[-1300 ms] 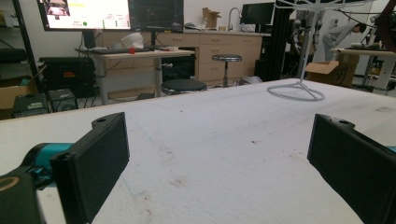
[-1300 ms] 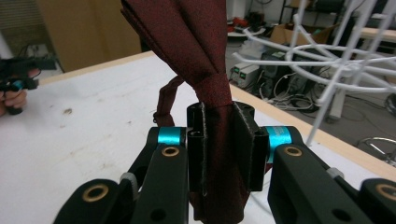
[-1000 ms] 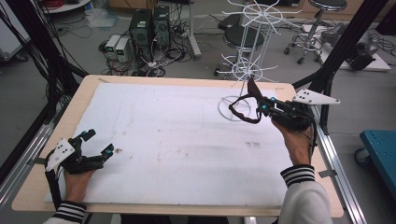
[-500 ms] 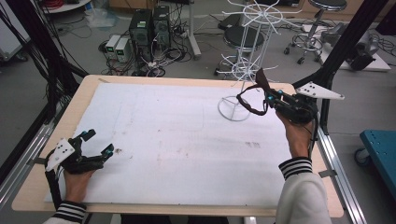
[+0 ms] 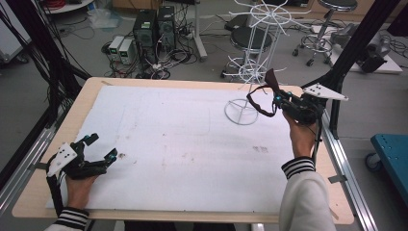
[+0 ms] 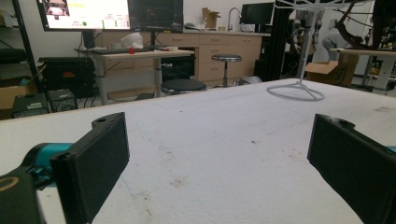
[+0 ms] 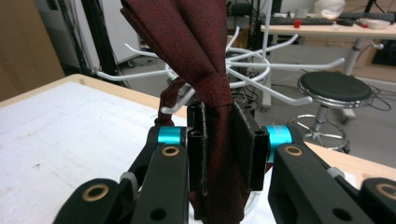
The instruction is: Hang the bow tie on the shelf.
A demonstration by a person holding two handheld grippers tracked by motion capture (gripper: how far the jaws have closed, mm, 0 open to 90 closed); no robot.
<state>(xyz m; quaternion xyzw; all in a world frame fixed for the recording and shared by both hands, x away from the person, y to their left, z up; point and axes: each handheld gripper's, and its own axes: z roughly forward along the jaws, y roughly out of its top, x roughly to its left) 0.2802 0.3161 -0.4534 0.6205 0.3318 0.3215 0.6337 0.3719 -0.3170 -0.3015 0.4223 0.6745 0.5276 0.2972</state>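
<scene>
Right gripper: the right gripper (image 5: 278,98), at the right of the high view, has risen and moved toward the upper part of the frame since a second ago, when it was over the rack's base ring; it now sits beside the rack's lower hooks.
Right jaws: clenched on a dark red bow tie (image 7: 205,51); in the right gripper view the knot band sits just above the two pads and the cloth runs down between them.
Bow tie: held off the table at upper right of the high view (image 5: 270,79), its dark strap (image 5: 257,103) looping down to the left of the gripper.
Wire rack: white wire rack (image 5: 255,53) stands at the upper right of the table (image 5: 144,83), unmoved; its hooks (image 7: 285,70) fan out behind the tie in the right gripper view.
Left gripper: left gripper (image 5: 101,148), at lower left of the high view, unchanged across the frames, resting on the white mat (image 5: 192,144).
Left jaws: released, set wide apart, nothing between them in the left gripper view (image 6: 219,158).
Hard to make out: the tie's top is cut off by the upper edge of the right gripper view; whether the strap touches any hook cannot be told.
</scene>
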